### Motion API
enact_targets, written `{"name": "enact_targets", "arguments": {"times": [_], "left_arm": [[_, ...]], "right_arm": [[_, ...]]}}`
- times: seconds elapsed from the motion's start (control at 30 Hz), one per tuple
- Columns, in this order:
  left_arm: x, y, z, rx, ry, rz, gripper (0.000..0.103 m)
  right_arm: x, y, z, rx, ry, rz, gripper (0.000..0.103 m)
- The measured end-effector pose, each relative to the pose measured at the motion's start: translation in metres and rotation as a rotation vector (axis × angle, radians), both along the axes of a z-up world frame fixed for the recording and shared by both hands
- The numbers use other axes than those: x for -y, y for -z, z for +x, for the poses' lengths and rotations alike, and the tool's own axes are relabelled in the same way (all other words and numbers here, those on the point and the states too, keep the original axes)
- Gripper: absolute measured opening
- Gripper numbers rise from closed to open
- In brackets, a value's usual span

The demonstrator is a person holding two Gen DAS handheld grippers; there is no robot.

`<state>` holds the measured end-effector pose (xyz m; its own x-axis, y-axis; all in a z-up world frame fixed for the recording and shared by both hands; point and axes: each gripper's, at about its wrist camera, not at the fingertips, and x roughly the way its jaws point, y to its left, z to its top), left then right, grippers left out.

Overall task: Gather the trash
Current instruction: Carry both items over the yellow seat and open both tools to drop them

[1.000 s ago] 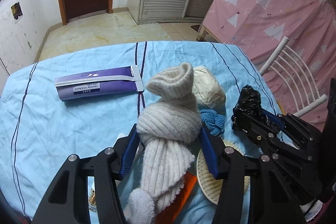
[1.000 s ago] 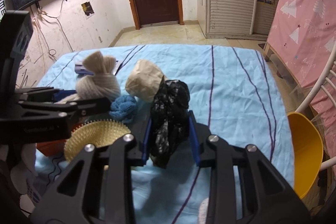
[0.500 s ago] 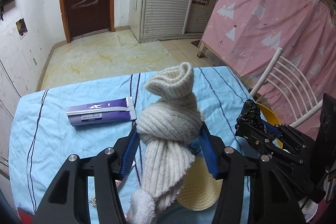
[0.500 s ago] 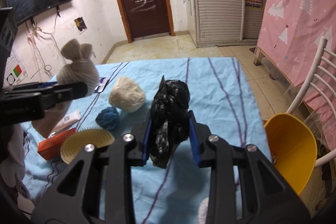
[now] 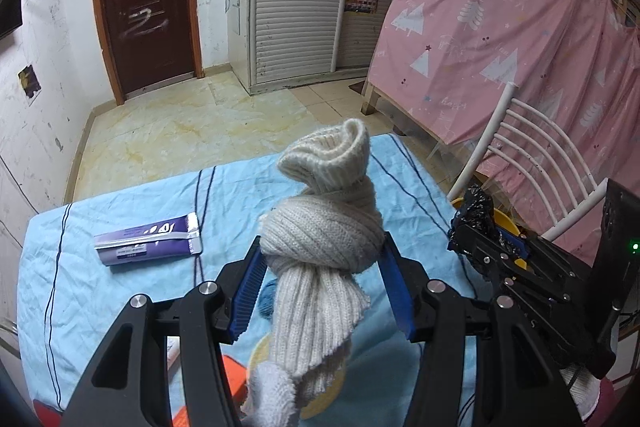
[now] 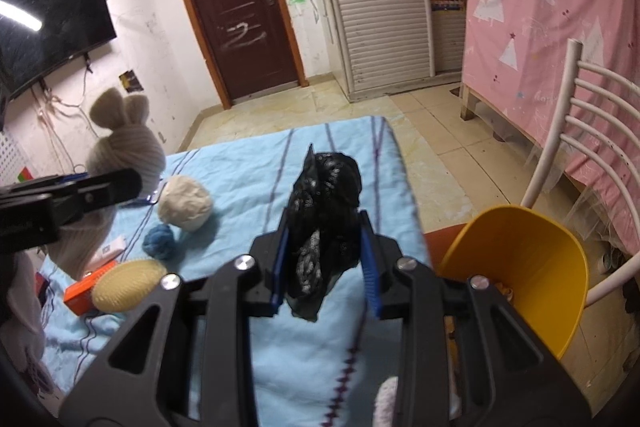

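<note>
Left tongs (image 5: pixel 320 259) clamped on knotted cream knit sock (image 5: pixel 322 239), lifted clear above the worktop (image 5: pixel 120 303) — blue striped cloth. Below on the worktop: purple tube (image 5: pixel 148 238) at left, orange box (image 6: pixel 80 291), yellow bristle brush (image 6: pixel 128 285), blue yarn ball (image 6: pixel 159 241), cream wad (image 6: pixel 185 202). Right tongs (image 6: pixel 325 263) clamped on crumpled black plastic bag (image 6: pixel 326 219), held over the worktop's right part, near its edge. Yellow bin (image 6: pixel 528 267) further right, beside a white chair (image 6: pixel 576 131) — bag not in it yet.
</note>
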<state>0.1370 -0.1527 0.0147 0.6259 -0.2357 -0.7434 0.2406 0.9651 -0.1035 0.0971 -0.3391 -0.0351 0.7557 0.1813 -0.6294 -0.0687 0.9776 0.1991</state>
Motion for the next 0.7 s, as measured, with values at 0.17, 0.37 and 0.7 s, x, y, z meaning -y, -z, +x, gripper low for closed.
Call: {"name": "enact_targets", "arguments": {"times": [0.17, 0.37, 0.7], "left_arm": [[0.024, -0.003, -0.002, 0.011, 0.033, 0.009, 0.047], [0.055, -0.005, -0.002, 0.017, 0.068, 0.017, 0.047], [0.105, -0.003, -0.003, 0.023, 0.133, 0.039, 0.047]], "right_arm": [[0.023, 0.006, -0.003, -0.005, 0.034, 0.022, 0.03], [0.05, 0.007, -0.009, 0.005, 0.074, 0.05, 0.03], [0.099, 0.011, -0.02, 0.014, 0.153, 0.078, 0.03]]}}
